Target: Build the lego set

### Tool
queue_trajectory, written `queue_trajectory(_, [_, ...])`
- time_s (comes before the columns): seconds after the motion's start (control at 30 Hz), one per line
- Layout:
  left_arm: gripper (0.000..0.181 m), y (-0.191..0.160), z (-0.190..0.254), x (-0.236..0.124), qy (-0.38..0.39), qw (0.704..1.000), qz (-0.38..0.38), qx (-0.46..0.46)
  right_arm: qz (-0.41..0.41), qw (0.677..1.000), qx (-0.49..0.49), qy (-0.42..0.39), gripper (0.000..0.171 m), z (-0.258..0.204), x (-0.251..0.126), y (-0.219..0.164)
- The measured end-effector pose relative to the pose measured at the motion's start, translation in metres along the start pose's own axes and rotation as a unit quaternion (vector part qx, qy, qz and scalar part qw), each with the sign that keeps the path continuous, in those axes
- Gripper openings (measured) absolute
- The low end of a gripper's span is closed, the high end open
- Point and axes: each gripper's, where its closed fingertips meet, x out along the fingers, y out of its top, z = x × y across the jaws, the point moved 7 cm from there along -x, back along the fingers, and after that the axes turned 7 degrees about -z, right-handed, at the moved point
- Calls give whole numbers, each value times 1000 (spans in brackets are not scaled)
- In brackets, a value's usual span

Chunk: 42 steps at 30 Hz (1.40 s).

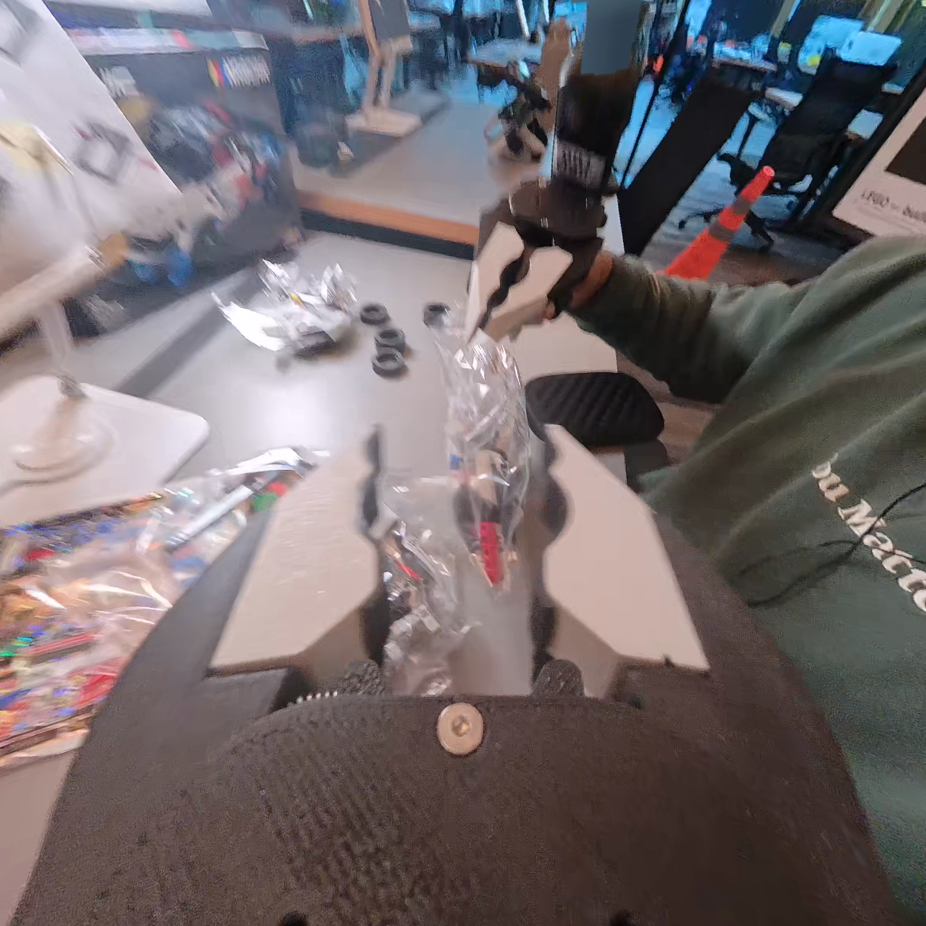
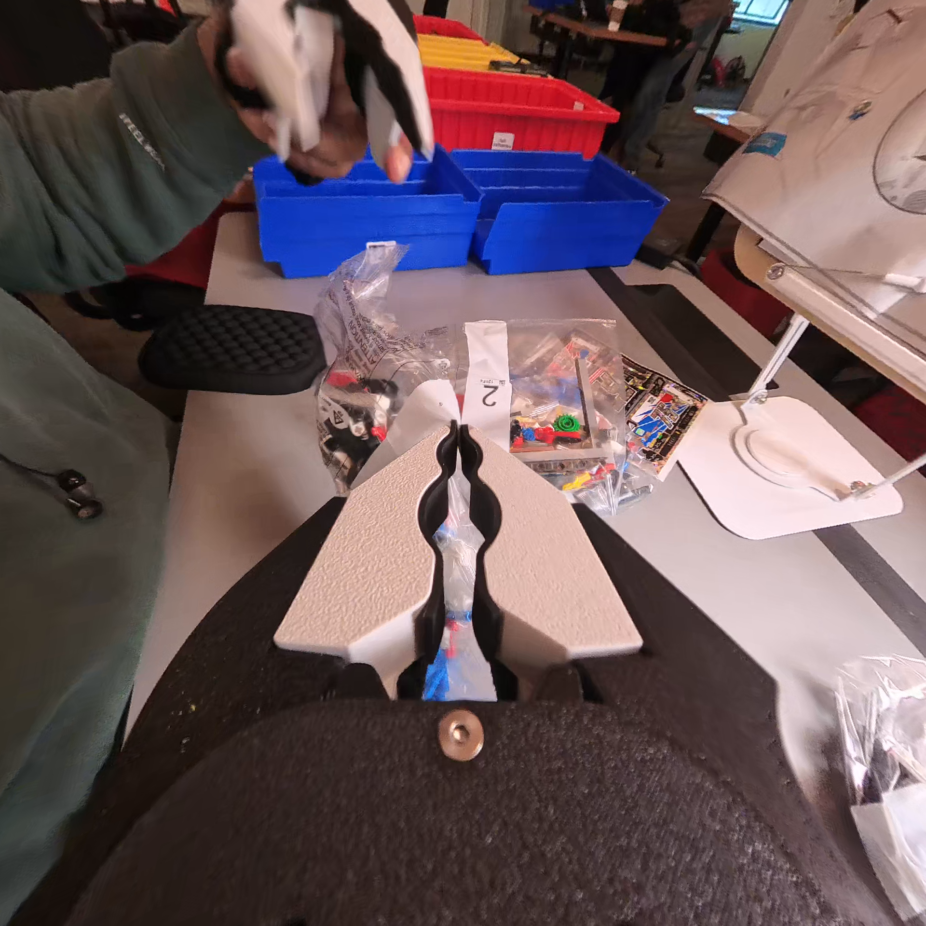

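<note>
Right claw pinching clear bag, contents blurred, left claw spread

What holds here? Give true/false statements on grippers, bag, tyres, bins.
1. The right gripper is shut on a clear plastic bag of small bricks. True.
2. The left gripper is clamped shut. False: its jaws stand apart.
3. Four black rubber tyres lie loose on the grey table. True.
4. The blue plastic bins sit on top of the red one. False: they stand in front of the red plastic bin.
</note>
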Motion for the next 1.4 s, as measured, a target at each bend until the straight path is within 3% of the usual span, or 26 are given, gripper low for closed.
queue_trajectory(0.07, [99,-18,7,21,-32,999,-31,-20,-12,1000,-4,-2,0,-1,5,6])
queue_trajectory(0.13, [104,-37,15,47,-47,997,-50,-29,-13,1000,-14,-3,0,-4,9,15])
queue_trajectory(0.23, [53,-59,11,80,-14,996,-88,-18,-11,999,-37,1,0,-9,13,28])
queue_trajectory(0.3, [20,-49,3,76,-9,997,-73,-8,5,999,-49,-20,0,-6,9,36])
queue_trajectory(0.33, [4,-39,0,68,-4,998,-66,-9,24,999,-37,-25,0,-4,4,40])
queue_trajectory(0.47, [3,0,-19,15,53,998,-41,-6,119,991,6,-55,6,7,-25,45])
queue_trajectory(0.6, [0,24,-66,-91,165,981,60,-80,129,988,66,-56,7,14,-44,15])
queue_trajectory(0.73, [0,12,-119,-201,279,932,161,-168,118,985,116,-50,6,18,-44,-23])
queue_trajectory(0.83, [0,-16,-166,-252,326,891,207,-239,124,981,145,-27,7,19,-37,-34])
queue_trajectory(1.07, [0,-90,-254,-290,369,824,253,-347,98,985,142,-17,7,16,-20,-43])
queue_trajectory(1.3, [0,-148,-300,-292,379,743,341,-434,93,980,175,-2,6,21,-7,-58])
queue_trajectory(1.4, [2,-179,-317,-281,388,708,321,-494,86,979,183,7,6,22,0,-62])
